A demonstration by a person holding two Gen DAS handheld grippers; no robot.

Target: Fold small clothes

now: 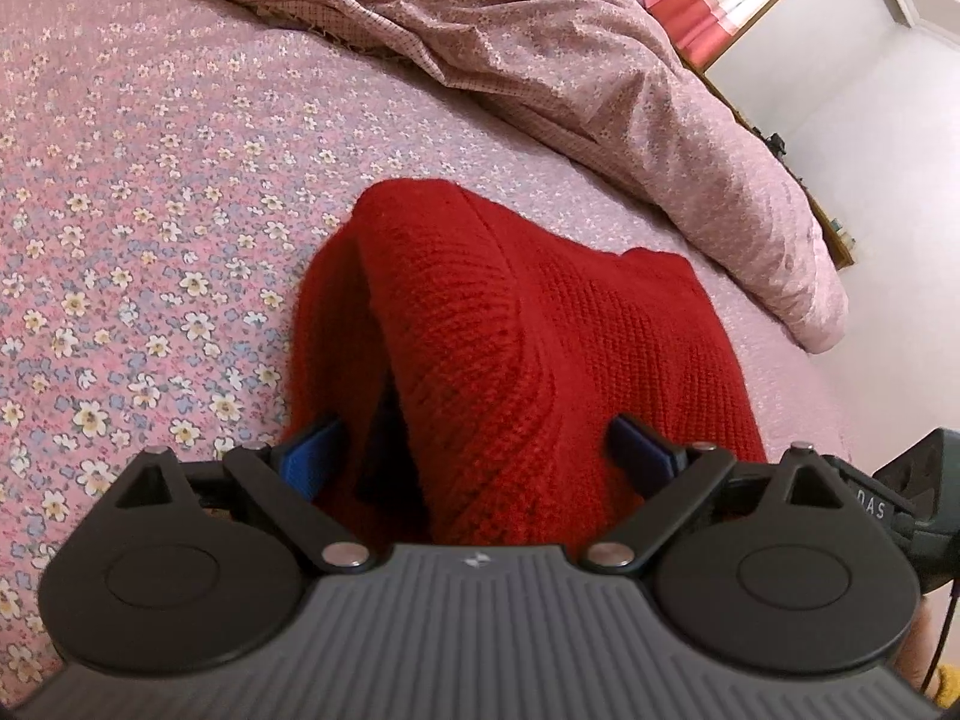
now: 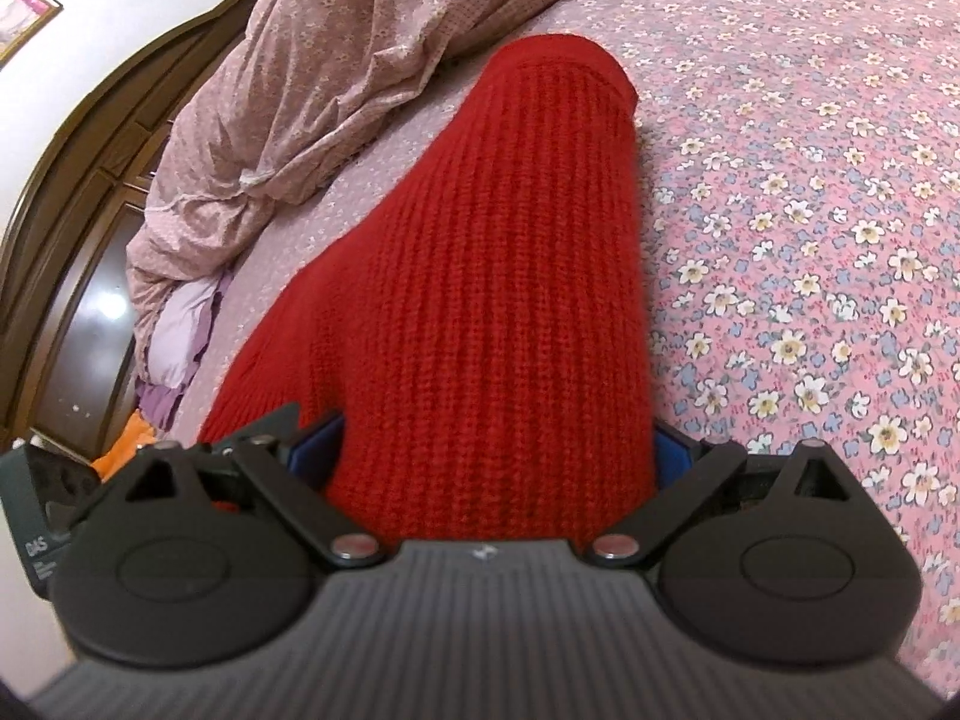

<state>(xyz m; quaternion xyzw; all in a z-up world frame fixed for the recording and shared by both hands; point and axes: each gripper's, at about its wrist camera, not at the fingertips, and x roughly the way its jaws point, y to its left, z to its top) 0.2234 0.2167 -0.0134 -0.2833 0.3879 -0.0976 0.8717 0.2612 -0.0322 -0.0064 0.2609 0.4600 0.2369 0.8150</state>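
On the left side, the left tool is sitting low over the bed, and the red knit garment is bunching up right between its blue fingers. The fingers are spread fairly wide with the knit filling the gap, and the cloth is hiding the tips, so I honestly cannot tell if it is pinching the fabric or just pushed into it. From that camera the garment is draping forward in a folded hump, with a dark opening showing near the left finger, and its far end is resting on the flowery pink bedsheet. A rumpled pink duvet is lying behind it along the far side of the bed, and the other tool's body is peeking in at the right edge.

Over on the right, the right tool is doing the same thing: the red knit garment is stretching out ahead of it as a long ribbed strip, wedged between the fingers, tips hidden again, so cannot tell there either. The strip's far end is lying on the bed near the duvet. A dark wooden headboard is curving along the left edge.
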